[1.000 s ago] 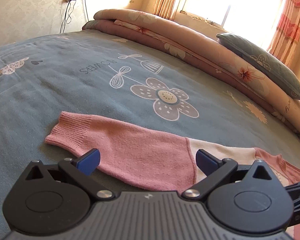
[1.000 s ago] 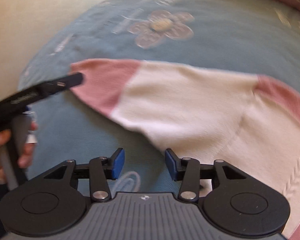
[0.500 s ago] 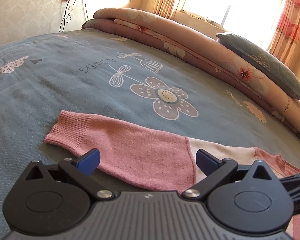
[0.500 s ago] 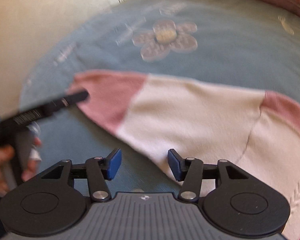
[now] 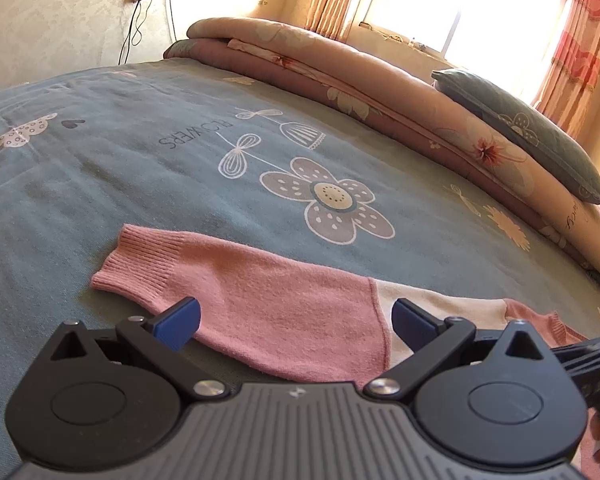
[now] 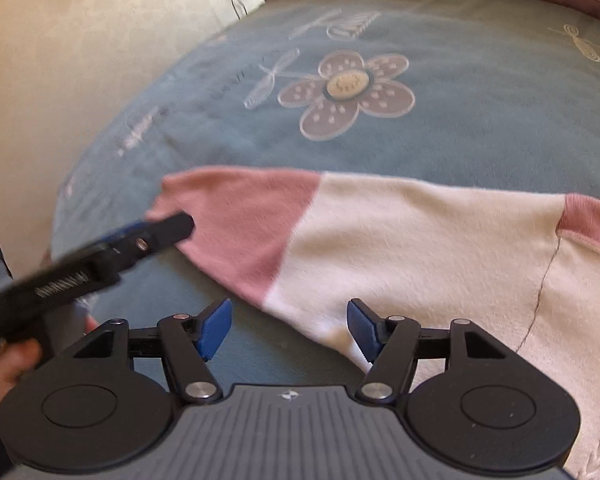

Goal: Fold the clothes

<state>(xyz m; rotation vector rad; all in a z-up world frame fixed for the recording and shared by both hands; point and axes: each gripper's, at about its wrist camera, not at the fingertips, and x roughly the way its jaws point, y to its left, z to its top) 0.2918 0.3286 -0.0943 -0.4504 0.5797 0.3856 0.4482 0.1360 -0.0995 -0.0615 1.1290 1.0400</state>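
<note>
A pink and cream knit sweater [image 6: 400, 240] lies flat on the grey-blue flowered bedsheet [image 5: 180, 168]. Its pink sleeve [image 5: 268, 312] stretches left, ending in a ribbed cuff [image 5: 140, 260]. My left gripper [image 5: 296, 322] is open wide just above the sleeve, one finger on each side of its near edge. My right gripper [image 6: 288, 326] hangs over the lower edge of the cream upper sleeve. Its jaws are opening and the pads press on nothing, with the cloth's edge beside the right finger [image 6: 360, 326]. The left gripper [image 6: 156, 236] also shows over the pink sleeve in the right wrist view.
A folded floral quilt [image 5: 380, 80] and a grey pillow [image 5: 520, 132] line the far side of the bed under a bright window [image 5: 460, 0]. The bed's left edge drops to a pale floor [image 6: 60, 80]. A person's hand [image 6: 12, 364] holds the left gripper's handle.
The right gripper's jaws have spread wider, and its view has shifted so the sweater and flower print sit lower in the picture. The left gripper and sleeve have not moved.
</note>
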